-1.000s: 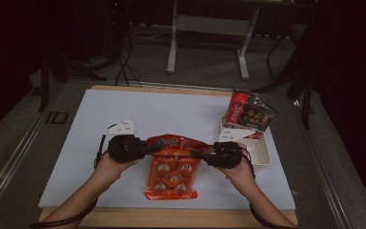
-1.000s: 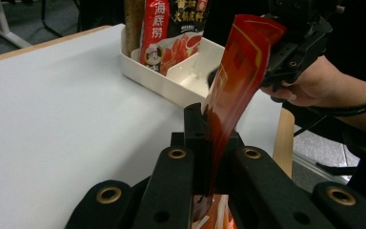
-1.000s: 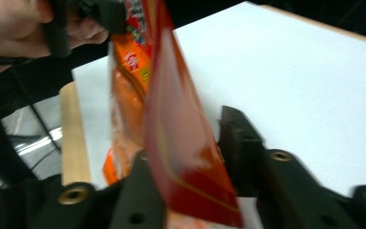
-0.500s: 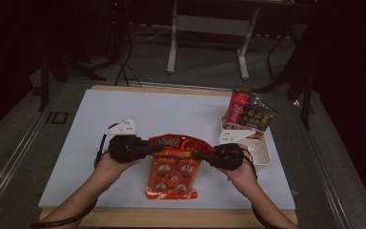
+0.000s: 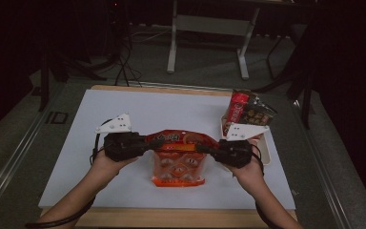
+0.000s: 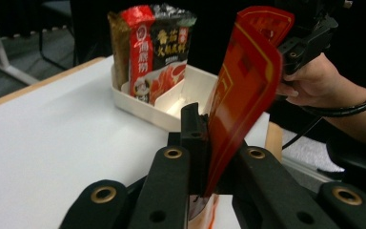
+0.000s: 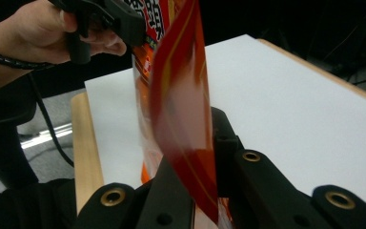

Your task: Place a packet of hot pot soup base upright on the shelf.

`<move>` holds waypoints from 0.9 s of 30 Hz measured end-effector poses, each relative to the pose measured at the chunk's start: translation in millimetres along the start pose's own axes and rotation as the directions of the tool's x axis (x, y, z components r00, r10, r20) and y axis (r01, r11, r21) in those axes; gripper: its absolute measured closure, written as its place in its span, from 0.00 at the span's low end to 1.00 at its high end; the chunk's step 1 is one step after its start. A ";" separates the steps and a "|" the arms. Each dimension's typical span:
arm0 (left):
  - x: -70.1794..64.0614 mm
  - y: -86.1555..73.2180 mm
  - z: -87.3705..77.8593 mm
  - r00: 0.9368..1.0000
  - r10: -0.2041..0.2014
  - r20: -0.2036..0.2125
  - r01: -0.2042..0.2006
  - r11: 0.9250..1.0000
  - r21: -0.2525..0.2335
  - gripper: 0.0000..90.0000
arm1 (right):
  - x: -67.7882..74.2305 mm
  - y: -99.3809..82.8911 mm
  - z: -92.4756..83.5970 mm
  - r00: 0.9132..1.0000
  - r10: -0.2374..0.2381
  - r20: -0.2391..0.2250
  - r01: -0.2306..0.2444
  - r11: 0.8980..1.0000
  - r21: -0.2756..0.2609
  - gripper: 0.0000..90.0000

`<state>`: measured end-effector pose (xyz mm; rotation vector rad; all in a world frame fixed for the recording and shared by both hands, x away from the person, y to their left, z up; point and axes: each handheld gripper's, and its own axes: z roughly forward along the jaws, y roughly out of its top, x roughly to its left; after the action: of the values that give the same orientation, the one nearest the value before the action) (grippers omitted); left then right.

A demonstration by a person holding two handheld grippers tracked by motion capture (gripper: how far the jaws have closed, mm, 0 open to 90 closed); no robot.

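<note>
An orange-red snack bag with round pieces printed on it hangs between my two grippers over the white board. My left gripper is shut on the bag's upper left corner. My right gripper is shut on the upper right corner. In the left gripper view the jaws pinch the bag's red edge, and the other hand's gripper holds the far corner. In the right gripper view the jaws clamp the bag, with the other gripper at the top left.
A white divided tray stands at the board's right side with a red packet and a dark packet upright in it. The white board lies on a wooden table. A metal stand is on the floor beyond.
Both grippers have risen a little, lifting the bag's top edge with them. The bag now hangs more upright between them.
</note>
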<state>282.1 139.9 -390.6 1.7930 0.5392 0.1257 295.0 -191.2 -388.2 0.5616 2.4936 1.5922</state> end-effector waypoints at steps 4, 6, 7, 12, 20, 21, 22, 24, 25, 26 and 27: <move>4.4 -0.1 -1.5 1.000 -0.023 0.001 0.023 0.999 -0.041 0.84 | 2.3 10.2 -5.5 0.999 -0.036 0.010 0.036 0.999 -0.010 1.00; 6.3 0.9 -4.4 0.998 -0.060 0.015 0.061 0.995 -0.077 0.72 | 4.1 14.3 -7.7 0.998 -0.057 0.018 0.058 0.998 -0.019 1.00; 6.8 0.9 -6.1 0.997 -0.076 0.021 0.078 0.992 -0.095 0.62 | 4.8 15.9 -8.5 0.998 -0.066 0.024 0.067 0.998 -0.021 1.00; 5.2 -1.6 -8.5 0.996 -0.065 -0.066 0.058 0.993 -0.098 0.33 | 1.5 18.8 -10.3 0.998 -0.058 0.035 0.058 0.998 -0.015 1.00; 8.8 -16.9 -2.7 0.991 -0.083 -0.103 0.079 0.996 -0.036 0.02 | -2.7 28.3 -21.7 0.998 -0.036 0.047 0.039 0.997 -0.068 1.00; 8.8 -19.9 -1.2 0.991 -0.081 -0.106 0.077 0.996 -0.035 0.01 | -2.9 30.8 -23.5 0.998 -0.039 0.053 0.043 0.996 -0.076 1.00; 8.6 -22.5 -0.3 0.991 -0.074 -0.111 0.071 0.997 -0.032 0.01 | -3.5 33.5 -25.4 0.998 -0.043 0.054 0.047 0.996 -0.080 1.00; 9.1 -27.6 0.1 0.992 -0.075 -0.105 0.071 0.997 -0.044 0.01 | -4.9 39.3 -29.6 0.997 -0.044 0.069 0.050 0.994 -0.093 1.00; 9.5 -30.0 0.1 0.992 -0.086 -0.096 0.082 0.995 -0.052 0.01 | -6.1 42.3 -32.0 0.996 -0.042 0.072 0.049 0.994 -0.101 1.00; 9.8 -32.6 -0.1 0.992 -0.089 -0.092 0.084 0.995 -0.057 0.01 | -7.3 45.1 -34.6 0.996 -0.042 0.077 0.050 0.992 -0.113 1.00; 9.8 -32.6 -0.1 0.992 -0.089 -0.092 0.084 0.995 -0.057 0.01 | -7.3 45.1 -34.6 0.996 -0.042 0.077 0.050 0.992 -0.113 1.00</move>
<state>281.2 150.5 -423.0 1.7160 0.6749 0.1642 302.0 -206.4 -333.4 0.5336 2.3267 1.6531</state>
